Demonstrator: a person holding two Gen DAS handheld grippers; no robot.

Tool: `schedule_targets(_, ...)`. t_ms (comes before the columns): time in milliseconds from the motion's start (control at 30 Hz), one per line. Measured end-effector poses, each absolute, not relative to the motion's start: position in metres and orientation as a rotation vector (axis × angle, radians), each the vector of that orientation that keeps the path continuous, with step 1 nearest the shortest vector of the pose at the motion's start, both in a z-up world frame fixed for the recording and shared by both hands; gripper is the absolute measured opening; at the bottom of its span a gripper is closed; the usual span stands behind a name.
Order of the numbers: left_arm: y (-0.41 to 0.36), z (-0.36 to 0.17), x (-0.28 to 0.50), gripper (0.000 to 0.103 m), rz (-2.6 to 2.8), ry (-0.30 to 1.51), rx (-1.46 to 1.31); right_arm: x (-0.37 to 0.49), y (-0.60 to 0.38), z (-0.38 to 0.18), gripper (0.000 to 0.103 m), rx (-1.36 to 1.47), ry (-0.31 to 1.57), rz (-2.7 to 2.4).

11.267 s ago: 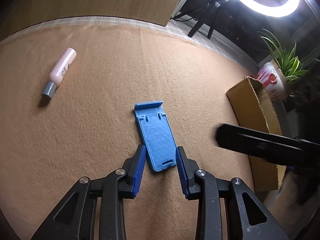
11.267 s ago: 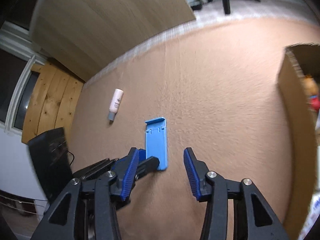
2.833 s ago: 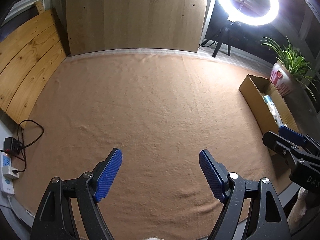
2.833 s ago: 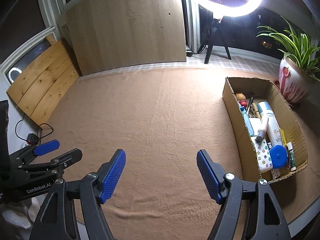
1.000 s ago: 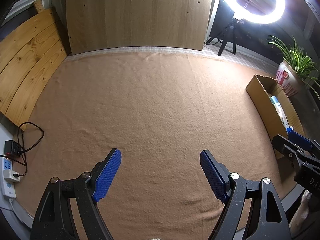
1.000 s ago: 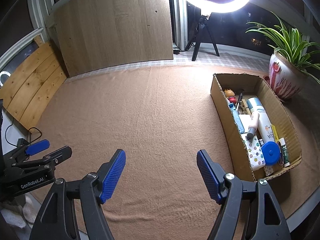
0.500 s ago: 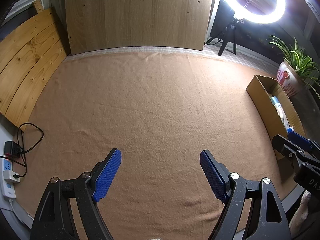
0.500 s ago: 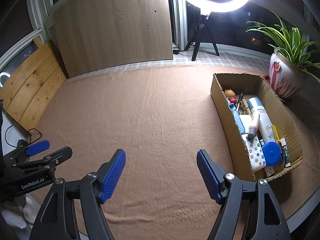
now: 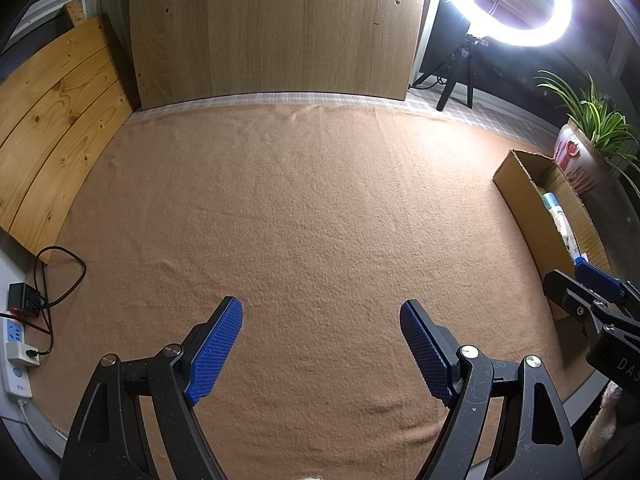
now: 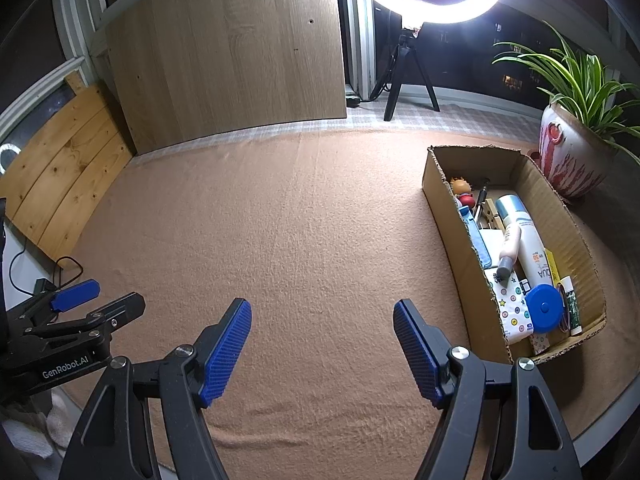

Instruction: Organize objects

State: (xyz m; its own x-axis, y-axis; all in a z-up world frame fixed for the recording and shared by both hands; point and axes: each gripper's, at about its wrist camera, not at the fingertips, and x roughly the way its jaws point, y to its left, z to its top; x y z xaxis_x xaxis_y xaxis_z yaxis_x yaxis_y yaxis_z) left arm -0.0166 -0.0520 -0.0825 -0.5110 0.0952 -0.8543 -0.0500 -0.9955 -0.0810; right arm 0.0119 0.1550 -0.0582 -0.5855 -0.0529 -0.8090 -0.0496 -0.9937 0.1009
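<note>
Both my grippers, left [image 9: 321, 340] and right [image 10: 322, 338], stand apart, empty. The box [image 10: 448, 240] at right holds everything; light cardboard, I'd grip a stiff side wall.

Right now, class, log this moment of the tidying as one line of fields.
left claw: open, empty | right claw: open, empty | tan felt mat: bare | brown cardboard box: filled, at mat's right

Bare cloth [image 10: 300, 220] (box [image 10: 452, 248] at right)
</note>
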Motion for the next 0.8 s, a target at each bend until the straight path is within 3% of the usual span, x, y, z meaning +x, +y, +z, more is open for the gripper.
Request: schedule_targets(800, -0.0517, -0.0829, -0.0170, 0.084, 2.661, -0.070, -1.502, 0.0129, 0.1544, -0.0586, 0.070, 1.432, -0.176, -2.790)
